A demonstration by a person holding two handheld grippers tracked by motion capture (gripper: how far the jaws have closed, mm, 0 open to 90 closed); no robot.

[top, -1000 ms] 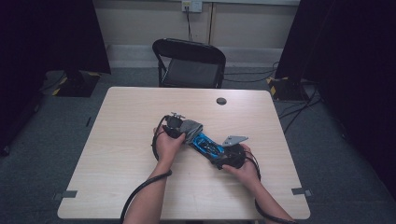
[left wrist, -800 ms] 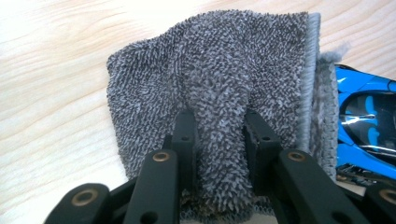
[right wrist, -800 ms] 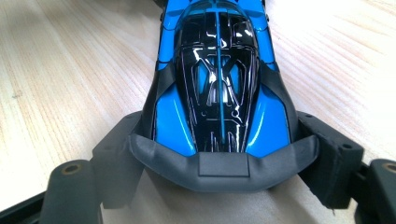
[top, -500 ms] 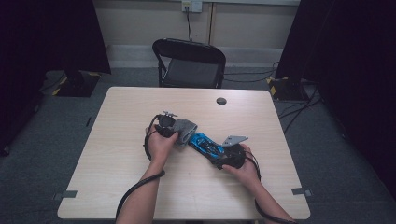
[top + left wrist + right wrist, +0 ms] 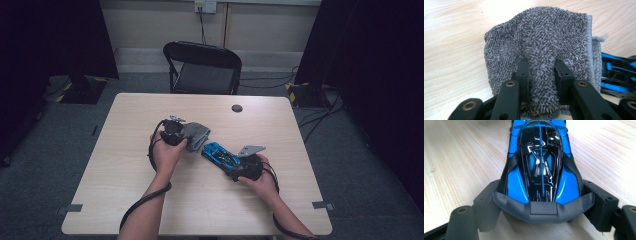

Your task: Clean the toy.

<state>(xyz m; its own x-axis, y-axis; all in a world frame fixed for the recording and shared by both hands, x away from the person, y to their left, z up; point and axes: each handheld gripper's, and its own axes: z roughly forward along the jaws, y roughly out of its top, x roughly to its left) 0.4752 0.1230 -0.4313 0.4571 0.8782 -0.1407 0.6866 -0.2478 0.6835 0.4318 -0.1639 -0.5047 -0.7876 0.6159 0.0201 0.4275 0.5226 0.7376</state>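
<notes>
The high view is looking forward and down over the whole table (image 5: 125,200). Each claw camera is sitting close above the tabletop: the left facing a grey cloth (image 5: 541,50), the right a blue toy car (image 5: 540,162). The left view is also catching that car.

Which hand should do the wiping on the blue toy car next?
Left. Its hand-held gripper already pinches the grey cloth right beside the blue toy car, while the right hand-held gripper grips the car's rear, holding it.

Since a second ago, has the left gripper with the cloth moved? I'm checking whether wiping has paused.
Yes. The left gripper, shut on the grey cloth, has drawn slightly left, away from the blue toy car, which stayed put on the table.
</notes>
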